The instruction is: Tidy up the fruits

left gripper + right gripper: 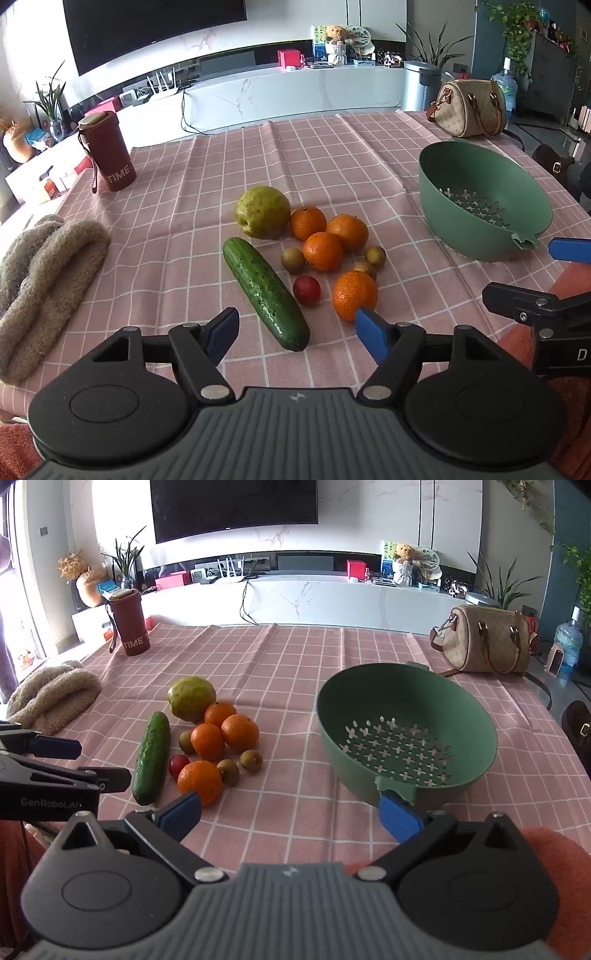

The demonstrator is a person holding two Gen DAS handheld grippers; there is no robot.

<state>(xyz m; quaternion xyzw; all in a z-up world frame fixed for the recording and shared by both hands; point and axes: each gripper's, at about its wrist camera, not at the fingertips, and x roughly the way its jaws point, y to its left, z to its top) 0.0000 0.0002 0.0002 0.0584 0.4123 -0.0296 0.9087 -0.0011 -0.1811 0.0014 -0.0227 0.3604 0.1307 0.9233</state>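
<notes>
On the pink checked cloth: fruit lying heaped left of green bowl.
Fruit: four oranges, green guava, cucumber showing.
Left claw: gaping wide, gripping nothing.
Right claw: gaping wide, gripping nothing.

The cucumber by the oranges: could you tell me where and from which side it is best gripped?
Grip the cucumber at mid-length, across its narrow width, from above. It lies flat and long on the cloth, and its left flank is clear, while a tomato sits close on the right.
</notes>
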